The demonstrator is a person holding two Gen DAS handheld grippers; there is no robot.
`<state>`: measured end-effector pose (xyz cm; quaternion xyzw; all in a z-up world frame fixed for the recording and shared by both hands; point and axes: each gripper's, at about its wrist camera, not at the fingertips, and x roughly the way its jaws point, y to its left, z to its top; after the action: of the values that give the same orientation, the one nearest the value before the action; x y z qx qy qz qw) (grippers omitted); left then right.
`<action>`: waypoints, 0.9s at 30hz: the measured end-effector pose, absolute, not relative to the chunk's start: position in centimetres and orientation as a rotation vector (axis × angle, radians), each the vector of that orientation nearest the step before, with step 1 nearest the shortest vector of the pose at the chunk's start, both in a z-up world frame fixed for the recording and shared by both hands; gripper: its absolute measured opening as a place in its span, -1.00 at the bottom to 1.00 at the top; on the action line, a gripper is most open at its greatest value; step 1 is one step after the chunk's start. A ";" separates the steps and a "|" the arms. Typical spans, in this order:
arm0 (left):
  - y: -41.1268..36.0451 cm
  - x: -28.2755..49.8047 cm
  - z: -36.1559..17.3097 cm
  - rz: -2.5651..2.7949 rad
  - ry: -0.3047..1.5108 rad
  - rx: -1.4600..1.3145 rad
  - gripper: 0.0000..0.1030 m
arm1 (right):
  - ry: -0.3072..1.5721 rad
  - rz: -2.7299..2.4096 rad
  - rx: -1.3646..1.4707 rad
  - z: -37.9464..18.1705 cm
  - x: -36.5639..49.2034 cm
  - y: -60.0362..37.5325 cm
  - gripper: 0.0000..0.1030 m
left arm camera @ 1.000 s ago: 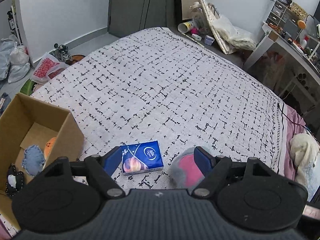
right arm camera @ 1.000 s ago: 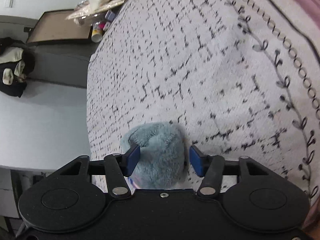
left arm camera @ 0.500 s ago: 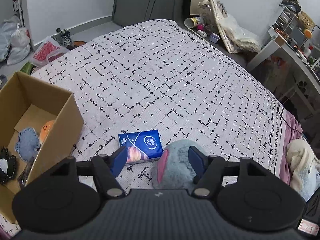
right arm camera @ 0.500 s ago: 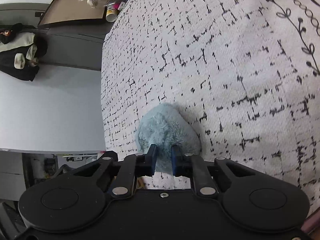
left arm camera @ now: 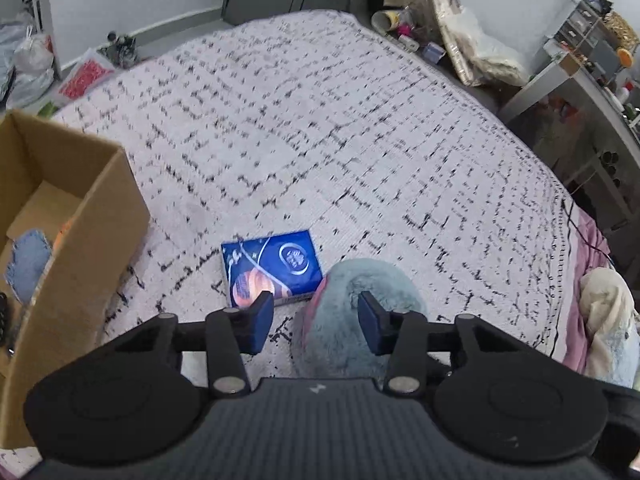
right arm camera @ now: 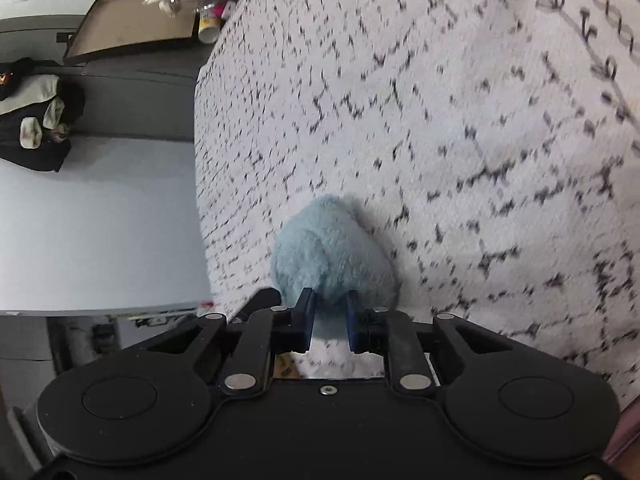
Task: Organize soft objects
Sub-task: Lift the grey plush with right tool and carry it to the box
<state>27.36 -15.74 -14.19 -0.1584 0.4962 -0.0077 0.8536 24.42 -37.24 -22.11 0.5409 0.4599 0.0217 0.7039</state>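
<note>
A fluffy blue-grey soft toy with a pink side lies on the bed, just right of a blue tissue pack. My left gripper hangs over the toy's left part with its jaws closing. The right finger is against the fur and the left finger stands apart from it, over the pack's corner. In the right wrist view my right gripper pinches the near end of the toy. Fur fills the narrow gap, and the jaws are opening slightly.
An open cardboard box stands at the left on the patterned bed cover, with a denim patch and something orange inside. A cloth pile lies at the bed's right edge. A desk and floor clutter lie beyond.
My left gripper sank and its jaws narrowed while the toy came in between them from the right. My right gripper closed onto the toy's end, then widened a little.
</note>
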 end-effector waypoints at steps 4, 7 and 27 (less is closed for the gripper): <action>-15.5 27.7 -15.3 -0.009 1.061 -0.359 -0.18 | 0.993 0.005 1.184 -22.0 24.4 -37.9 0.04; -15.1 27.8 -15.9 0.009 1.059 -0.387 -0.19 | 0.976 0.022 1.130 -21.5 25.0 -37.6 0.13; -13.4 26.9 -12.8 -0.029 0.980 -0.478 -0.65 | 0.967 0.138 1.017 -20.0 26.3 -34.7 -0.38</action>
<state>26.89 -13.40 -12.82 -0.2272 0.4661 -0.0140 0.8549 26.34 -34.69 -20.00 0.4676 0.4445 0.0635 0.7614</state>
